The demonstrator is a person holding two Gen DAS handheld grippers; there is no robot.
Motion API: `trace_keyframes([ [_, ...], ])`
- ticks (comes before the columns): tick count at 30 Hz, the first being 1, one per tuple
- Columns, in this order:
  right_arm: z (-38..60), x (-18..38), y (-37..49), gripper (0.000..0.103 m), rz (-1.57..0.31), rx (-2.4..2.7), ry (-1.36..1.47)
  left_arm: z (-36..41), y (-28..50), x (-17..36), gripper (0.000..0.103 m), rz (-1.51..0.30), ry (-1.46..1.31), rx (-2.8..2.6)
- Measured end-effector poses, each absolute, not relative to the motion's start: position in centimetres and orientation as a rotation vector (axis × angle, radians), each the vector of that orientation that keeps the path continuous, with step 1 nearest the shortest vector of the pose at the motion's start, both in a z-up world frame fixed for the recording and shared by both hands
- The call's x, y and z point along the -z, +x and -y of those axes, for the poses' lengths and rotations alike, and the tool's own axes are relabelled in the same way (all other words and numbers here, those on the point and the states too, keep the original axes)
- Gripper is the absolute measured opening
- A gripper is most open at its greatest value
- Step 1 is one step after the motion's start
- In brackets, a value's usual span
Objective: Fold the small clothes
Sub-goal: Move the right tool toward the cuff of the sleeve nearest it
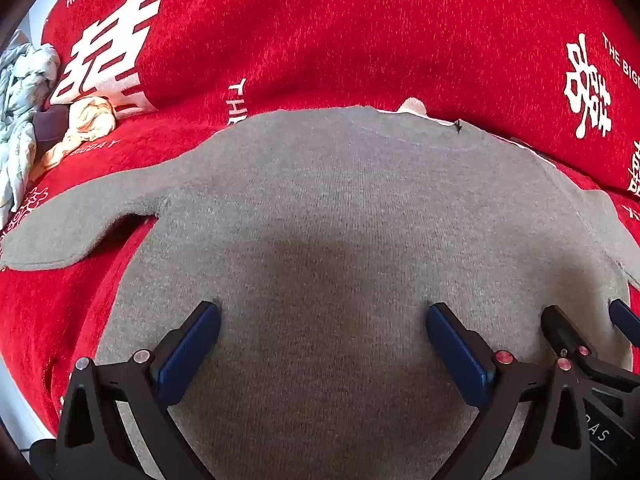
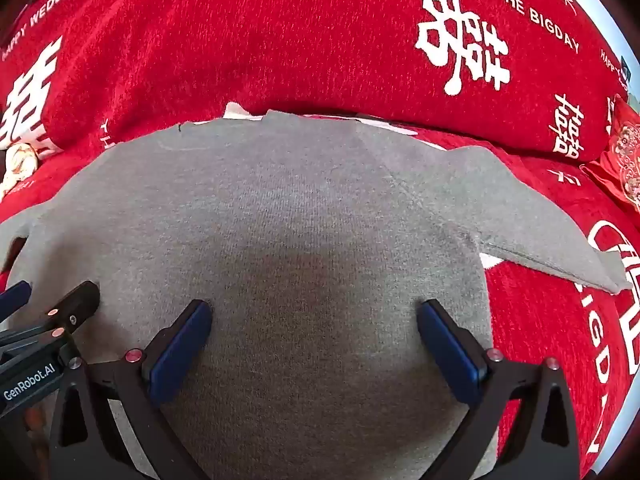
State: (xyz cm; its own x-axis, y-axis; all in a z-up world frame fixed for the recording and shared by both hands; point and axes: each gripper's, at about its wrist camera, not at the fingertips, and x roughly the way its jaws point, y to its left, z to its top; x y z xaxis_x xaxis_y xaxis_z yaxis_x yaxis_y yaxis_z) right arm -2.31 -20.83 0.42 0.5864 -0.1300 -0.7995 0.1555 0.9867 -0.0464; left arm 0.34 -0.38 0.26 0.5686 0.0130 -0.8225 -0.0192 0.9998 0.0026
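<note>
Crumpled clothes [image 1: 24,112] crowding left edge

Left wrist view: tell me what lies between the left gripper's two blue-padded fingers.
Only the flat grey knit top lies between the left gripper fingers, which stand wide apart with nothing gripped. The left wrist view shows this.

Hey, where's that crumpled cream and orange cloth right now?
In the left wrist view, the crumpled cream and orange cloth lies at the far left on the red cover, beyond the grey garment's left sleeve, beside a pale blue bundle.
</note>
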Motion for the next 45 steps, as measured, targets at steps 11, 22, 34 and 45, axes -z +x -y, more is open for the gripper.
trace_keyframes([
  [11, 20.8, -0.7, -1.9, 0.103, -0.972, 0.149, 0.009, 0.6, 0.4, -0.8, 0.103, -1.008, -0.008, -0.036],
  [22, 22.9, -3.0, -2.8, 0.103, -0.934, 0.175, -0.067, 3.7, 0.5, -2.2, 0.103, -1.049, 0.062, 0.029],
  [34, 26.8, -4.3, -3.2, 0.103, -0.923, 0.218, -0.033, 7.1, 1.0, -3.2, 0.103, -1.055, 0.124, 0.067],
  [45, 31.1, -4.6, -3.6, 0.103, -0.923, 0.271, 0.019, 11.8, 1.7, -3.9, 0.103, -1.060, 0.169, 0.114],
])
